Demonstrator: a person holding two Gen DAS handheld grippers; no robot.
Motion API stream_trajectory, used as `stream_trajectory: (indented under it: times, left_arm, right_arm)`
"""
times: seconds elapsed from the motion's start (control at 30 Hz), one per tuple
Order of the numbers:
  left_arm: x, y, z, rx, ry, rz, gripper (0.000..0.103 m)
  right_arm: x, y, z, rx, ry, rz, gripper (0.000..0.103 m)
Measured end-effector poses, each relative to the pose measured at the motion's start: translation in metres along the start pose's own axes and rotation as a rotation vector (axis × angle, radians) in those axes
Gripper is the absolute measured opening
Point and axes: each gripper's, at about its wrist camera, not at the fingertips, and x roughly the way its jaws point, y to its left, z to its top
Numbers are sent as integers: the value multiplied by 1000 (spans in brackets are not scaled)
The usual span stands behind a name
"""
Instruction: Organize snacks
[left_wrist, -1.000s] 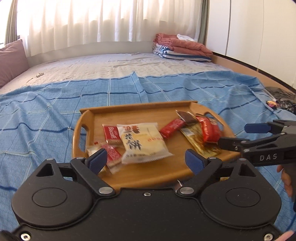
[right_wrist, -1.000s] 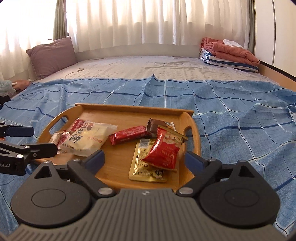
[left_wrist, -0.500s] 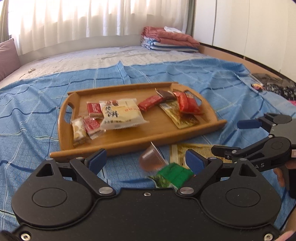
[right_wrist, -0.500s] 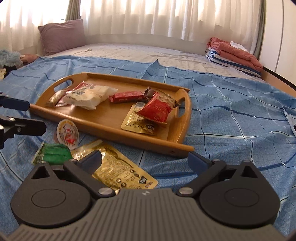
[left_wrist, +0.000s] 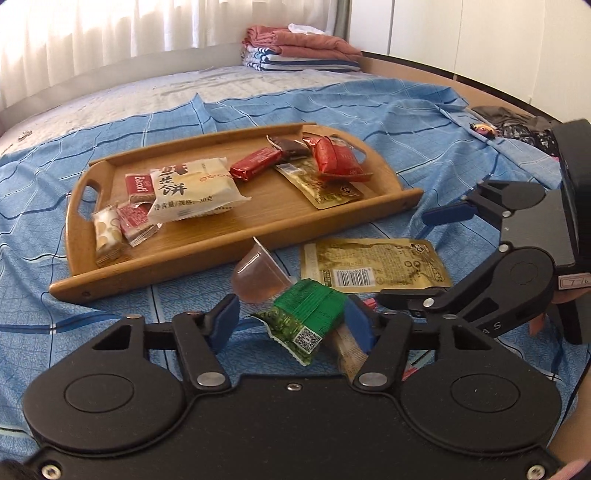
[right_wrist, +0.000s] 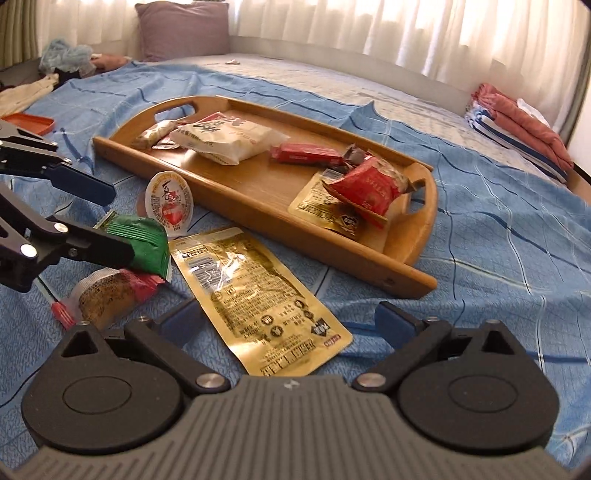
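Green snack packet (left_wrist: 308, 314) lies lower centre on the bed; light, crinkly, slippery. I close the left gripper (left_wrist: 291, 325) jaws around its middle; right gripper (right_wrist: 291, 325) jaws stand apart, empty.

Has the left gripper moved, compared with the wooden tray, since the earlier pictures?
Yes. The left gripper has pulled back from the wooden tray, and its jaws are closing around the green packet.
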Motion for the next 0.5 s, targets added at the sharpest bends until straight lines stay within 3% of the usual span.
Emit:
stream_trajectory:
  times: [0.13, 0.5]
  left_arm:
    - [6, -2, 0, 22, 0, 0, 58]
    - [15, -5, 2, 24, 3, -34, 62]
  right_arm:
    - [7, -2, 5, -30, 4, 36, 102]
    - [16, -7, 3, 65, 10, 120, 100]
